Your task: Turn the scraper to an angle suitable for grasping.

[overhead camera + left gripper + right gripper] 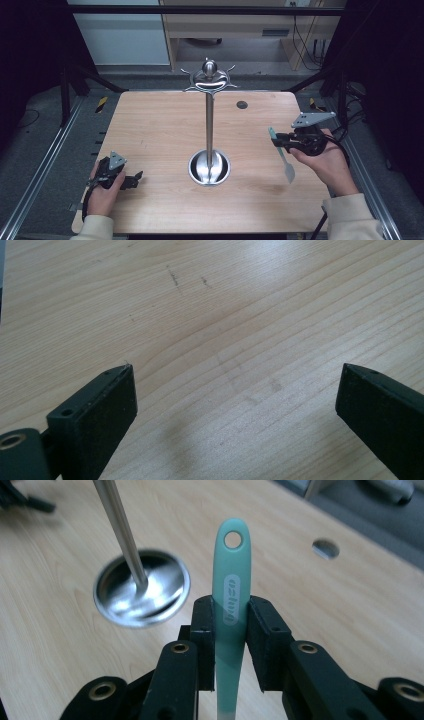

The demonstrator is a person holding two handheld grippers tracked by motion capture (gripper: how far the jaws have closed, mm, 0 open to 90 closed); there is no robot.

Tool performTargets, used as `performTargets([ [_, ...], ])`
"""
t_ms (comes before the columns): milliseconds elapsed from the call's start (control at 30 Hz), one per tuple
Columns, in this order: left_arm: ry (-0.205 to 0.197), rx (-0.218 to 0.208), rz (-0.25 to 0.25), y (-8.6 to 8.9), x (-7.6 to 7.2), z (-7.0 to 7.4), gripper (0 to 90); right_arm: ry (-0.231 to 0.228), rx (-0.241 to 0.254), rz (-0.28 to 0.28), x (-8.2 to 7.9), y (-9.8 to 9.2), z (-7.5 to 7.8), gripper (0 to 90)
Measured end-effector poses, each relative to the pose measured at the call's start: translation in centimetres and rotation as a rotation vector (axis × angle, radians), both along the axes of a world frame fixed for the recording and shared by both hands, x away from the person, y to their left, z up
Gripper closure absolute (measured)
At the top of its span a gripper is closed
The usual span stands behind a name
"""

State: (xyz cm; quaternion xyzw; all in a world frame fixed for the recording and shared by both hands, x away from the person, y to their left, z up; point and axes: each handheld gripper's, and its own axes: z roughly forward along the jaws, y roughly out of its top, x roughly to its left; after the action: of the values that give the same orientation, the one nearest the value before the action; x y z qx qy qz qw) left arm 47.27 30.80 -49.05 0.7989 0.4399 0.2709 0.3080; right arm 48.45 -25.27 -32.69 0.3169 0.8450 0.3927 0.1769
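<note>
Right gripper (230, 630) pinches teal spatula (231, 595) mid-handle, right of stand (209, 120); left gripper (235, 405) spread, empty. Risk: narrow grip, spatula may pivot, hanging hole missing hooks (210, 80)

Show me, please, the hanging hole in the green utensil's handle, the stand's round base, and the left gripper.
Hanging hole (233, 539), right gripper view: its rim, at the handle tip.
Stand's base (223, 171), high view: its rim.
Left gripper (134, 181), high view: between its jaws.
</note>
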Motion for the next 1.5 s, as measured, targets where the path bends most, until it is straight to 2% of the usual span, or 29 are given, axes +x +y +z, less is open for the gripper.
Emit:
performTargets([
  [67,0.002,0.001,0.004,0.1,0.0,-0.1,2.9,-0.048,0.056,0.002,-0.5,0.1,0.9,74.7],
  [100,0.006,0.007,0.004,0.1,0.0,-0.2,2.9,-0.048,0.056,0.002,-0.5,0.1,0.9,74.7],
  [200,0.009,0.014,0.001,-0.1,0.0,-0.2,2.9,-0.089,0.1,0.014,-0.9,0.4,1.4,74.7],
  [333,0.018,0.03,-0.006,-0.3,0.0,-0.4,2.9,-0.126,0.148,0.029,-1.1,1.2,1.3,74.6],
  [500,0.026,0.029,0.002,-0.3,-0.1,-0.6,2.9,-0.157,0.21,0.043,-1.3,2.2,1.0,74.6],
  [600,0.026,0.029,0.003,-0.2,-0.1,-0.6,3.0,-0.163,0.199,0.06,-1.5,2.8,1.1,74.6],
  [967,0.012,0.021,0.002,-0.2,-0.2,-0.3,2.9,-0.217,0.238,0.075,-2.6,4.8,2.5,74.5],
  [1267,0.011,0.021,0.002,-0.2,0.0,-0.3,2.9,-0.239,0.241,0.055,-2.9,5.1,3.2,74.5],
  [1500,-0.001,0.014,0.013,0.1,-0.2,0.0,2.9,-0.271,0.269,0.029,-3.4,5.4,4.2,74.5],
])
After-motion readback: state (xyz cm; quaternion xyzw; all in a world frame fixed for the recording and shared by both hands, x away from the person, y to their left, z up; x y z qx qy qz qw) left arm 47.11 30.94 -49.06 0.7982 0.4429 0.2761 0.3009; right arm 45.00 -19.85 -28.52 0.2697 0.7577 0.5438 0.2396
